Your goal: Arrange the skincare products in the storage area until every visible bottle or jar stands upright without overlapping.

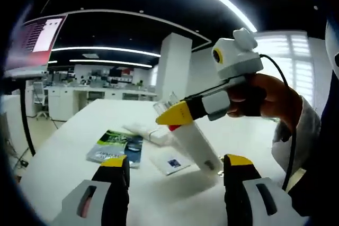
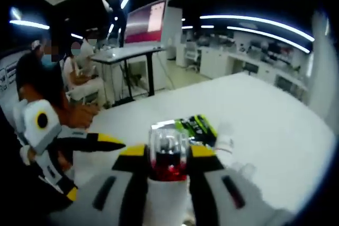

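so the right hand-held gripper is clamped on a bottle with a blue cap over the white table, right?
Not quite: the cap is clear with red beneath it, not blue. The right gripper view shows the right hand-held gripper shut on the bottle near that red part, and the left gripper view shows the same white bottle held tilted over the white table.

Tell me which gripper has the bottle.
The right gripper: its jaws are clamped on the clear-capped white bottle, held tilted above the table. The left gripper is open with nothing between its jaws.
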